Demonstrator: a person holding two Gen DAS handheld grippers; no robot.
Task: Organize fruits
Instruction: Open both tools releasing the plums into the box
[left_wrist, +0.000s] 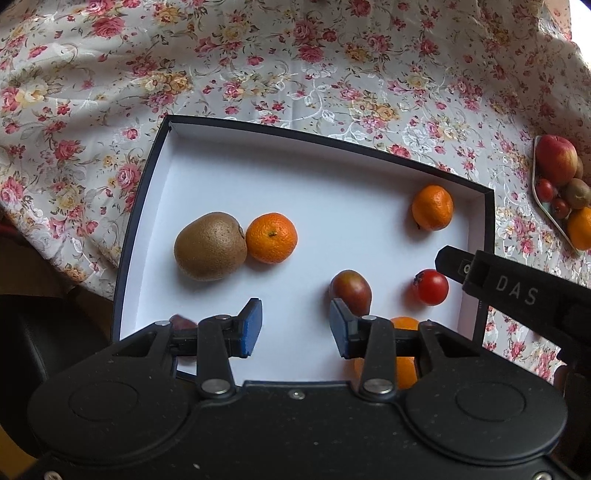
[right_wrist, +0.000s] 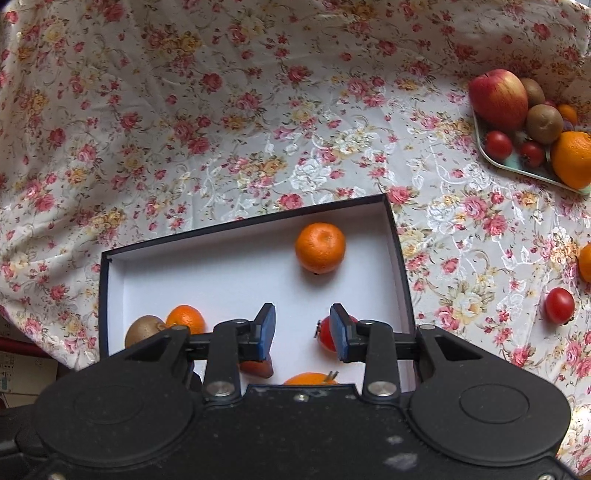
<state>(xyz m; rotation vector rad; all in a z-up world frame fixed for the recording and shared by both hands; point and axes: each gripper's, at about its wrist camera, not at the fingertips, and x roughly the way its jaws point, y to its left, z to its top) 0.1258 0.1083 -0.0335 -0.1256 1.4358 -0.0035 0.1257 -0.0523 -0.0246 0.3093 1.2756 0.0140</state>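
Note:
A dark-rimmed box with a white floor (left_wrist: 207, 184) (right_wrist: 166, 273) lies on the flowered cloth. Inside it are a kiwi (left_wrist: 210, 245) (right_wrist: 142, 330), a mandarin touching it (left_wrist: 271, 238) (right_wrist: 186, 317), another mandarin at the far right corner (left_wrist: 432, 207) (right_wrist: 320, 247), a dark red tomato (left_wrist: 352, 290), a bright red tomato (left_wrist: 431, 287) (right_wrist: 325, 334) and an orange (left_wrist: 404, 363) (right_wrist: 310, 378) near the front. My left gripper (left_wrist: 295, 328) hovers open above the box's front, empty. My right gripper (right_wrist: 303, 332) is open over the box, empty; its body (left_wrist: 517, 295) shows in the left wrist view.
A tray (right_wrist: 517, 168) (left_wrist: 554, 221) at the far right holds an apple (right_wrist: 498, 98) (left_wrist: 556, 158), kiwis, small tomatoes and an orange (right_wrist: 572, 158). A loose tomato (right_wrist: 559, 304) and a mandarin (right_wrist: 585, 262) lie on the cloth to the right of the box.

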